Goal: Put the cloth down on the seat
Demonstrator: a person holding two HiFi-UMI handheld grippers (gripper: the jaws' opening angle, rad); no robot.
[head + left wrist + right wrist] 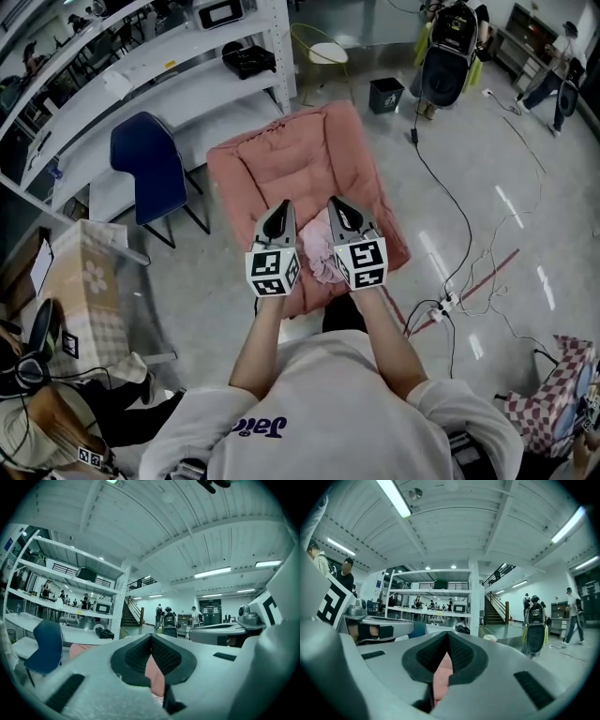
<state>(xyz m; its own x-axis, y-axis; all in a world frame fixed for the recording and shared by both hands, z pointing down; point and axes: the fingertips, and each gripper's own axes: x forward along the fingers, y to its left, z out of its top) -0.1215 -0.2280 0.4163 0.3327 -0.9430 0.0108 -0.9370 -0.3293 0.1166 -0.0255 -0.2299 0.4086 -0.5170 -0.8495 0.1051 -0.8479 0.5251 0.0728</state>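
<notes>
A wide pink padded seat [309, 159] lies on the floor in front of me. A crumpled pale pink cloth [322, 268] rests on its near edge, below and between my two grippers. My left gripper [281, 208] and right gripper [339, 204] hang side by side above the seat, both pointing forward. In the left gripper view the pads [140, 654] meet at the top, with pink showing through the gap beneath them. The right gripper view shows the same: closed pads [459, 653] and pink [440, 679] low in the gap. I see no cloth pinched at either tip.
A blue chair [150, 164] stands left of the seat beside white shelving [141, 66]. Cables and a power strip [441, 307] run along the floor on the right. A black bin [385, 94] and a wheeled machine [448, 56] stand beyond. A checkered bag [553, 394] lies near right.
</notes>
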